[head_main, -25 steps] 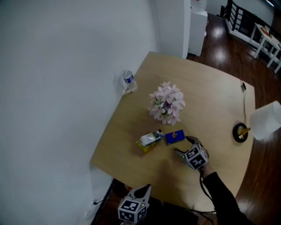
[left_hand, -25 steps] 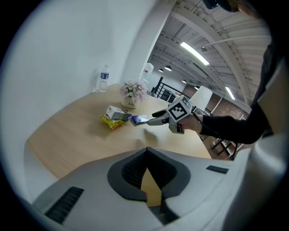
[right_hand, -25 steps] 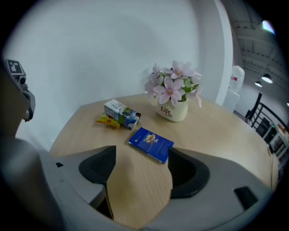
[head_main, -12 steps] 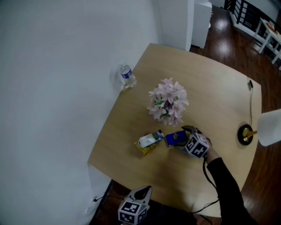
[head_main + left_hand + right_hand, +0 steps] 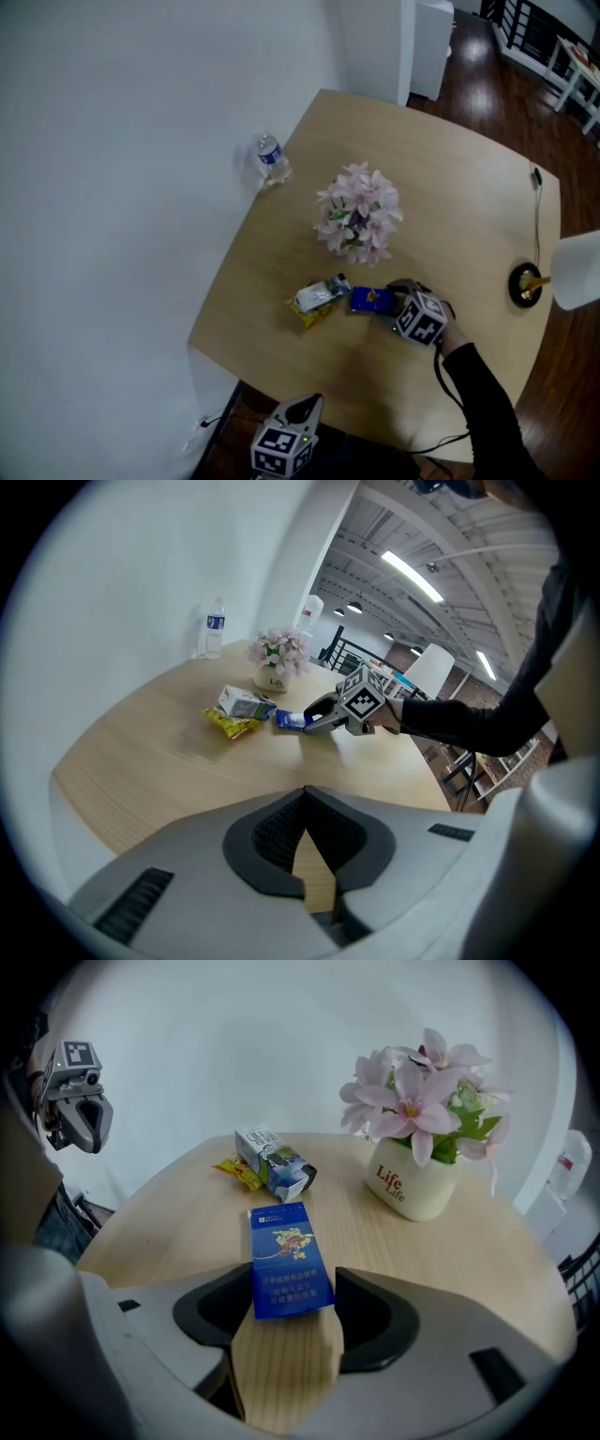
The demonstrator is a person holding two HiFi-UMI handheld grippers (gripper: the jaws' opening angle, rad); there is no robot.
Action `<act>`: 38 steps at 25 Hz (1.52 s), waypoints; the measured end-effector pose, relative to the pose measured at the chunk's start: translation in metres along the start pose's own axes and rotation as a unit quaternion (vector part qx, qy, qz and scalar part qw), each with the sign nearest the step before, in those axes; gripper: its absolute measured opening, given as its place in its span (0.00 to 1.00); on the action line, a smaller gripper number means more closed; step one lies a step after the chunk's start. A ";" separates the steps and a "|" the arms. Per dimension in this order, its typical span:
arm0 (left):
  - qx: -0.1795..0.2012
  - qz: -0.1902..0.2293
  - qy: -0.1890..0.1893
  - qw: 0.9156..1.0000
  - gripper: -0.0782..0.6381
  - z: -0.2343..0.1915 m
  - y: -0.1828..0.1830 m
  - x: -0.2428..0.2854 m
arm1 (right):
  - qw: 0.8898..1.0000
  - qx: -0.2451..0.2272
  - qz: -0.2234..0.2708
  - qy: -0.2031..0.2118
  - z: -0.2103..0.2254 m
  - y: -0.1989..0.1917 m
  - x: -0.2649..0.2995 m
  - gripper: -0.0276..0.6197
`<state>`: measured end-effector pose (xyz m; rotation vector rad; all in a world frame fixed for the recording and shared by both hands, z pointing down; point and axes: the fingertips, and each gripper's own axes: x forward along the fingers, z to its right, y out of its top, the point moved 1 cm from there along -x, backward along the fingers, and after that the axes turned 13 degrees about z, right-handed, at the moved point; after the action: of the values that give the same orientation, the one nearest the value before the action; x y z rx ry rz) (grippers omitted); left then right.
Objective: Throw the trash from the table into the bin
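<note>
The blue cigarette packet (image 5: 286, 1251) lies flat on the worktop (image 5: 159, 1232) between the right gripper (image 5: 293, 1283)'s jaws, which have just been closing but stand slightly wider than it, so centre them and squeeze its long edges squarely.

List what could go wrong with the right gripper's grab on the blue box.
1. The right gripper has just been closing its jaws, with only the near end of the blue box between them, so the box may pivot or slip out when lifted.
2. The box lies flat on the table, so the jaws could ride over it or scrape the wood.
3. The flower pot stands close by on the right, and a wide swing away might knock it.
</note>
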<state>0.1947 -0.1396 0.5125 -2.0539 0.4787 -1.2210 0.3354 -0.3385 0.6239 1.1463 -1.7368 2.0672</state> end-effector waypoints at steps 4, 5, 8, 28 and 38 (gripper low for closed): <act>0.007 0.007 0.007 1.000 0.12 0.000 -0.001 -0.001 | 1.000 0.017 0.009 0.004 -0.016 -0.005 -0.014 0.47; 0.009 0.011 0.009 1.000 0.12 0.000 -0.001 -0.001 | 1.000 0.022 0.014 0.004 -0.020 -0.005 -0.019 0.47; 0.005 0.023 0.006 1.000 0.12 0.003 0.001 -0.002 | 0.999 0.039 0.026 -0.004 -0.034 -0.001 -0.033 0.47; -0.064 0.137 0.077 0.986 0.12 -0.074 -0.084 -0.160 | 0.995 0.069 0.058 0.051 -0.291 0.100 -0.031 0.46; -0.143 0.167 0.177 0.959 0.12 -0.118 -0.164 -0.245 | 0.989 0.009 0.025 0.149 -0.403 0.127 0.031 0.46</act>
<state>-0.0332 0.0814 0.5167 -1.8768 1.1829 -1.3716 0.0674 -0.0186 0.5484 0.7563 -1.6204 2.1554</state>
